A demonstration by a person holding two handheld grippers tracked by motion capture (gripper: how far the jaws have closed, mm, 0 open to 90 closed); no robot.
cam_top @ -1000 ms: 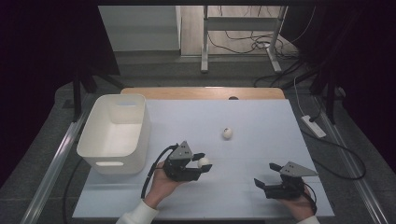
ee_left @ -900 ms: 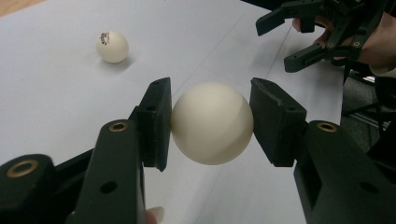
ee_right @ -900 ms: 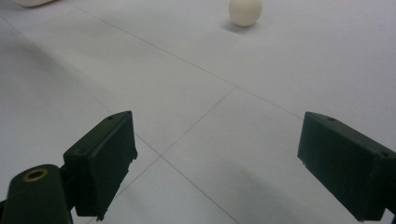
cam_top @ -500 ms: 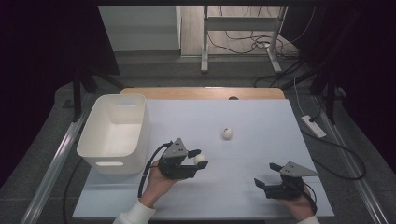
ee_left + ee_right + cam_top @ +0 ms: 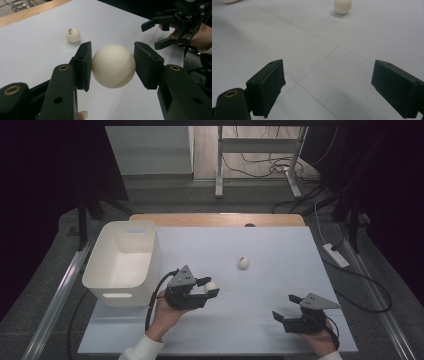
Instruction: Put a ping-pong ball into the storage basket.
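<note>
My left gripper (image 5: 210, 288) (image 5: 113, 65) is shut on a plain white ball (image 5: 211, 285) (image 5: 113, 66), held just above the white table near its front left. The pads press on both sides of the ball. A second white ball (image 5: 243, 263) (image 5: 73, 35) (image 5: 342, 6) with a small dark mark lies on the table farther off, toward the middle. My right gripper (image 5: 286, 308) (image 5: 327, 72) (image 5: 150, 36) rests low at the front right, open, with only bare table between its jaws.
A white plastic bin (image 5: 120, 292) stands at the table's left side, close beside my left hand. A wooden strip (image 5: 215, 219) runs along the far edge. A power strip (image 5: 336, 255) lies on the floor to the right.
My left gripper has drifted slightly up and toward the bin, carrying the ball. The right gripper and the loose ball have stayed put.
</note>
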